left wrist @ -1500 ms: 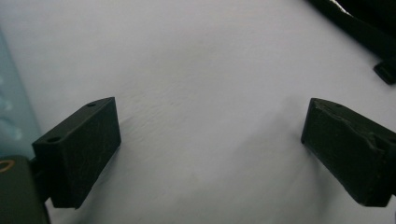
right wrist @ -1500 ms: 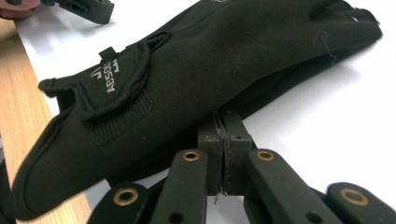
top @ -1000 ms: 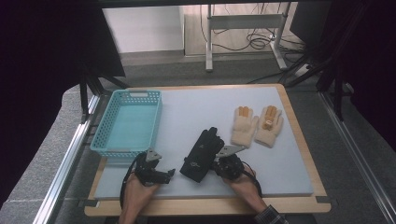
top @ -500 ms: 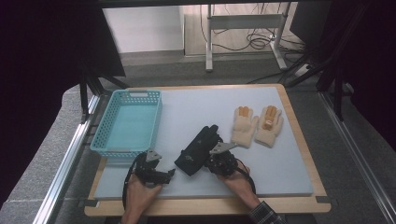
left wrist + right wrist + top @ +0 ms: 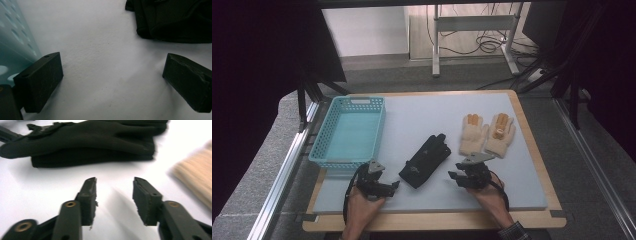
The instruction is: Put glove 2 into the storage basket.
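A pair of black gloves [image 5: 426, 160] lies flat in the middle of the white table mat, one on top of the other. My left gripper [image 5: 391, 186] rests on the mat just left of the gloves, jaws wide open with nothing between them [image 5: 112, 82]; the black gloves [image 5: 175, 20] sit ahead and to the right of it. My right gripper [image 5: 454, 178] stands open just right of the gloves, with a bare gap between its pads [image 5: 115, 197]. The black gloves [image 5: 92, 142] lie a short way ahead of it, not touched.
A light blue plastic basket [image 5: 328, 131] stands at the left of the mat, its wall [image 5: 12, 37] close beside my left jaw. Two beige gloves [image 5: 487, 132] lie side by side at the right, one edge [image 5: 197, 175] near my right gripper. The wooden table edge [image 5: 437, 220] runs along the front.
The right gripper, which was at the black gloves' cuff, has drawn back to the right and stands apart from them. The gloves have settled slightly leftward. The left hand barely moved.
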